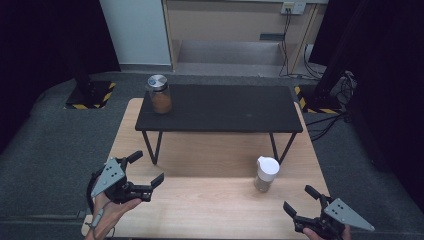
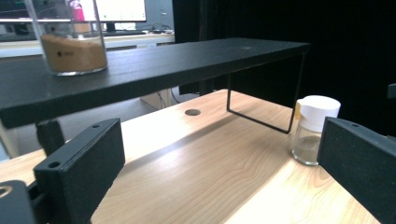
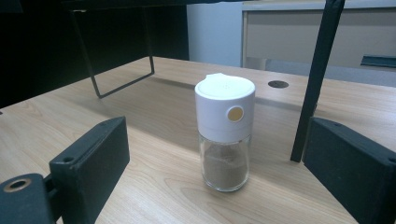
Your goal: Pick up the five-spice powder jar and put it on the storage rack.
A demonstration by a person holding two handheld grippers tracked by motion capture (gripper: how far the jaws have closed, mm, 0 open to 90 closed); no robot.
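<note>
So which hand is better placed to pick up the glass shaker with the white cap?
Right, probably. The right tool sits close to the white-capped glass shaker on the wooden table, and its open jaws already frame the shaker in the right gripper view. The left tool is farther away, across the table.

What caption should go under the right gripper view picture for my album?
Open right tool faces a white-capped shaker jar standing on the wooden table, beside the black shelf's leg.
</note>
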